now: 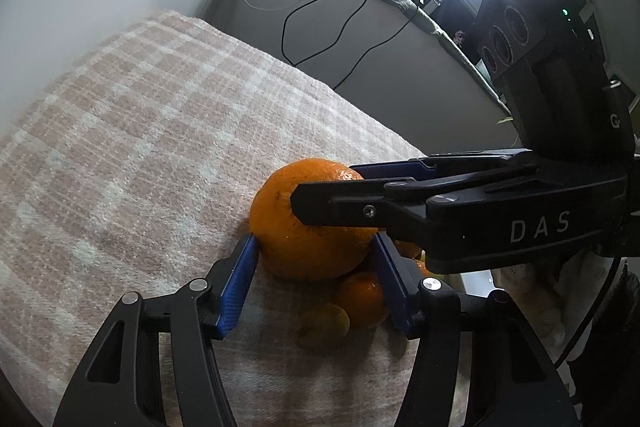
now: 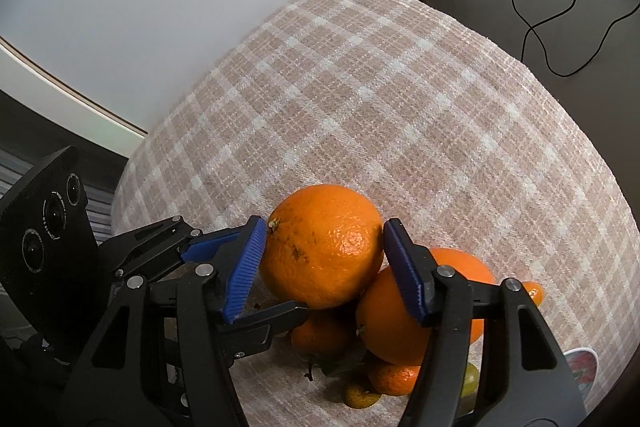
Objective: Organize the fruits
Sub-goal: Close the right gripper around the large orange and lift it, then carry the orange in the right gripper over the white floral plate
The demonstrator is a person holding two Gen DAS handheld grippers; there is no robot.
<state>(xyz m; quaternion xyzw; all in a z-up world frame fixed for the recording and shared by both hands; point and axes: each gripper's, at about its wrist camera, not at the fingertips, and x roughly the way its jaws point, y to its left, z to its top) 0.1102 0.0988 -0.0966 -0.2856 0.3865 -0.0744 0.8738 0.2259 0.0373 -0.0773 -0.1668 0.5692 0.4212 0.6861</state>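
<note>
Two grippers pinch one fruit. The left gripper (image 1: pixel 315 239) has its blue pads pressed on the big orange (image 2: pixel 320 259) at about 9 and 3 o'clock in its own view. The right gripper (image 2: pixel 324 227) clamps the same orange, pads likewise at 9 and 3 in its view. Neither is spread free; both look closed on it.

In the left view the right gripper reaches in from 3 o'clock, one finger across the front of the orange and one behind. In the right view the left gripper enters from 8 o'clock, with one finger under the orange.

The orange sits at the top of the pile (image 2: pixel 380 347), which lies on a checked cloth (image 2: pixel 400 87). The rest of the fruit is at 5 o'clock from it. I judge the double hold steadies a heavy, round fruit that would roll off the heap or knock the small ones loose. Whether this is a handover or a joint lift I cannot tell.

Count, from the right view:
- Large oranges: three. There is the held one, a second orange (image 2: pixel 384 323) touching it below, and a redder one (image 2: pixel 460 263) behind that.
- Small mandarins: three, at 6 o'clock (image 2: pixel 320 337), lower (image 2: pixel 394 379), and at 4 o'clock (image 2: pixel 534 293).
- Small greenish-yellow fruits: two (image 2: pixel 360 398), (image 2: pixel 470 379), partly hidden.

More may lie beneath. No sorting container is clearly visible, so organising seems barely begun.
</note>
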